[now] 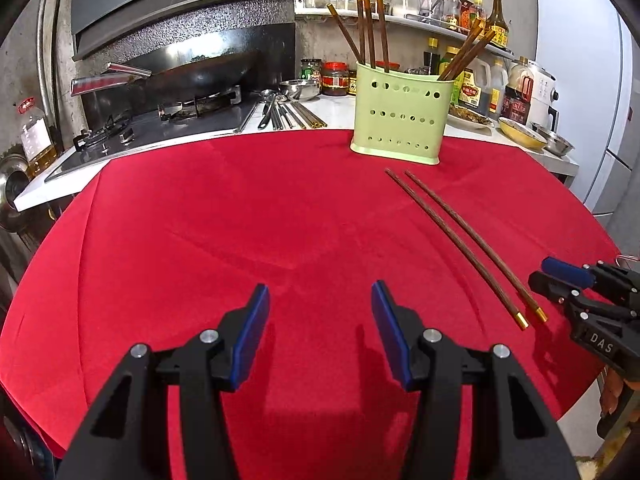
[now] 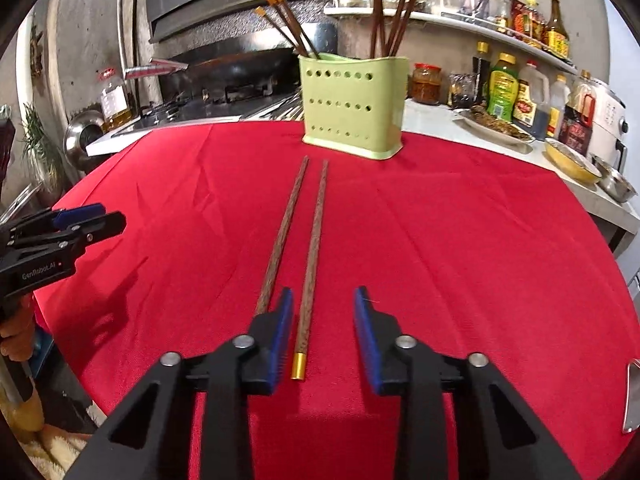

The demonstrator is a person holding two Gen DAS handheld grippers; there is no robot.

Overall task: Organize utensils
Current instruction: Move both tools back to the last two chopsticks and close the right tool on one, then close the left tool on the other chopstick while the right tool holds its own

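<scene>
Two brown wooden chopsticks with gold ends point(image 1: 460, 240) point(image 2: 310, 248) lie side by side on the red tablecloth point(image 1: 240, 220) point(image 2: 460, 240). A green perforated holder point(image 1: 400, 114) point(image 2: 354, 106) stands at the cloth's far edge with several chopsticks upright in it. My right gripper point(image 2: 322, 300) is open, low over the near ends of the two chopsticks; one lies between its pads, the other passes under the left pad. It also shows in the left wrist view point(image 1: 556, 276). My left gripper point(image 1: 320, 292) point(image 2: 90, 218) is open and empty over bare cloth to the left.
Behind the cloth a counter holds a gas stove with a wok point(image 1: 200, 76), loose metal utensils point(image 1: 280, 112), sauce bottles and jars point(image 2: 504, 92), a plate of food point(image 2: 496, 126), a yellow bowl point(image 1: 522, 132) and a steel bowl point(image 1: 554, 142). A white fridge point(image 1: 580, 80) stands at the right.
</scene>
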